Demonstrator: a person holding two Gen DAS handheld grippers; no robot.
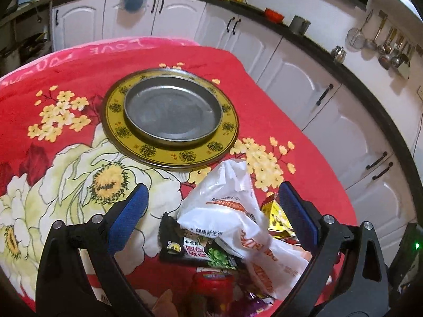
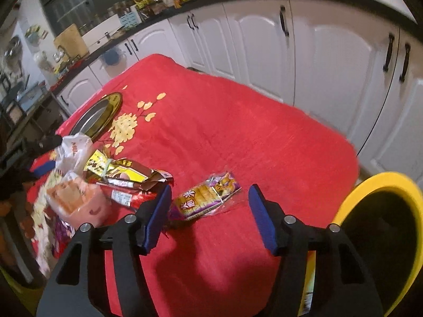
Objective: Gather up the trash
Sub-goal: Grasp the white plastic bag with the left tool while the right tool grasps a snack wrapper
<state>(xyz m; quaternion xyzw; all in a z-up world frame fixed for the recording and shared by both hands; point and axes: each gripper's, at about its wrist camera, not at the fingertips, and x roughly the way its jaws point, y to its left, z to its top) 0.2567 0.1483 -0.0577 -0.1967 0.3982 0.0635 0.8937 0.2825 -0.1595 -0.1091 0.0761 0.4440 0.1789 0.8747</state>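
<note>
Red floral blanket over the tabletop: we hold the right gripper (image 2: 208, 211) part-open, empty, around the purple-and-yellow crinkled snack wrapper (image 2: 205, 198) near the edge beside the yellow-rimmed bin (image 2: 380, 227), presumably its destination.

Purple-and-yellow snack wrapper (image 2: 205, 198) lying flat, alone, mid-table on the red cloth; crumpled white plastic bag (image 1: 232, 211) and assorted wrappers (image 2: 119, 179) heaped near the table's left edge.

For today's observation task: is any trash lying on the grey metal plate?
No: the grey metal plate on the yellow-rimmed tray holds nothing.
</note>
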